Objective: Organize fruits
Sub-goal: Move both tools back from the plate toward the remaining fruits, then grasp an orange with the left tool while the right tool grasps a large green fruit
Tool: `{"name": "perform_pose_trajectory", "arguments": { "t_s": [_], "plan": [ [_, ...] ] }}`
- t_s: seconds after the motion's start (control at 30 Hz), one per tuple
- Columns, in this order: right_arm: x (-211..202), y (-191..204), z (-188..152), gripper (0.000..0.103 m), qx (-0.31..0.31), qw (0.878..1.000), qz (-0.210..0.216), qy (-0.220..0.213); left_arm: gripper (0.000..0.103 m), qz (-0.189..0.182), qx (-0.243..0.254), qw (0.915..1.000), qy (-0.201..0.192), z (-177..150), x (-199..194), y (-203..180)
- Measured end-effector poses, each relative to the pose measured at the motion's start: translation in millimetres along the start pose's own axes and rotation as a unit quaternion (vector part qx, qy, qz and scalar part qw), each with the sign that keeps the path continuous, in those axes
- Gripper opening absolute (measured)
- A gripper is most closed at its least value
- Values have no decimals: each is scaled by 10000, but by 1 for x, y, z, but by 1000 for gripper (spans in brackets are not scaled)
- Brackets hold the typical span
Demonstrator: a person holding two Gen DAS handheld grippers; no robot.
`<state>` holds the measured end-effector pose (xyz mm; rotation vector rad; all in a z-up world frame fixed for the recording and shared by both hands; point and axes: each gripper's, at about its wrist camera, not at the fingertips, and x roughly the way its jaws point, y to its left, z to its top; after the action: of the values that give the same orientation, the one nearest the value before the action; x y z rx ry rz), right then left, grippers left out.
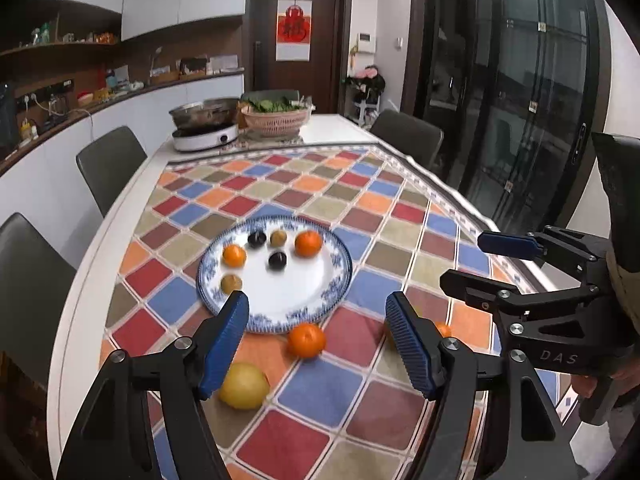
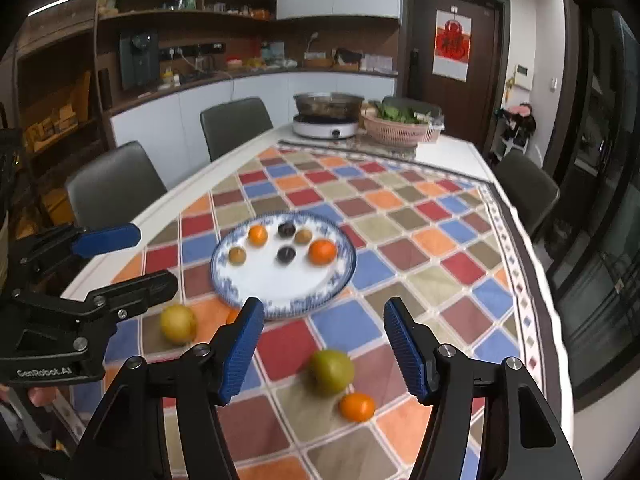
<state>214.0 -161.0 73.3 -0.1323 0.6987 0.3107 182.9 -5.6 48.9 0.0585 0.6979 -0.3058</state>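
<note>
Left wrist: finger (image 1: 412, 346) hides fruit (image 1: 443, 329).

Six fruits lie on the plate (image 2: 344, 276); four more lie on the tablecloth (image 2: 400, 216) before it.

Both wrist views near, sharing plate (image 1: 320, 300)

Green fruit (image 2: 332, 372) between spread fingers (image 2: 240, 352)
</note>
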Motion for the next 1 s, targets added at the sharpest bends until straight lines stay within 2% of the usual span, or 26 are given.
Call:
{"name": "perform_pose_trajectory", "arguments": {
  "t_s": [0.5, 0.93, 1.0],
  "plan": [
    [45, -10, -42, 63, 130, 9960, 1, 881, 70, 71, -70, 9966, 821, -39, 52, 4],
    [90, -14, -55, 63, 107, 9896, 153, 1429, 70, 23, -185, 9909, 1332, -45, 103, 12],
    [94, -15, -56, 63, 138, 9889, 170, 1468, 65, -70, -223, 9893, 1442, -43, 113, 13]
  ]
}}
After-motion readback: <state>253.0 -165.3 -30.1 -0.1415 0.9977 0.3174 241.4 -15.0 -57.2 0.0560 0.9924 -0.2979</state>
